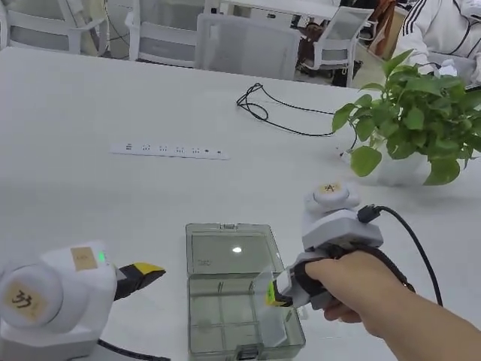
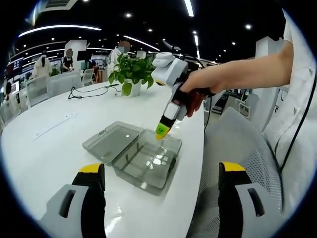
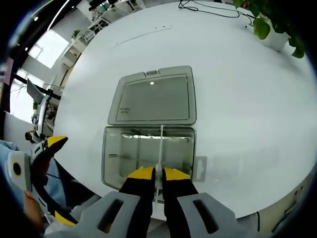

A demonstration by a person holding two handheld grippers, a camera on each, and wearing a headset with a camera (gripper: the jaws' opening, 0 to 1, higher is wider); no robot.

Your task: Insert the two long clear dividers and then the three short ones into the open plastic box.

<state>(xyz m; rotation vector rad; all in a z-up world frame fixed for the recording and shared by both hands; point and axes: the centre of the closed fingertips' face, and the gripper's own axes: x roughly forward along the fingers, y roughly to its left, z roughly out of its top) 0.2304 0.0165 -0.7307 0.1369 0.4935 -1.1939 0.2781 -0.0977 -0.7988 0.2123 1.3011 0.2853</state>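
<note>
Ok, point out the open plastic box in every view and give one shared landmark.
Head view: plastic box bottom centre.
Left gripper view: box centre, beneath the right tongs.
Right gripper view: box centre, behind the divider the right tongs grip.
Shared landmark: potted plant.

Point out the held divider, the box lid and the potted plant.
divider (image 3: 161,144): right gripper view, on its thin edge.
box lid (image 3: 153,96): right gripper view, on the panel's centre.
potted plant (image 1: 413,120): head view, on the leaves.

Box (image 1: 225,259) glossy smoky clear plastic; table (image 1: 90,203) smooth matt white.
</note>
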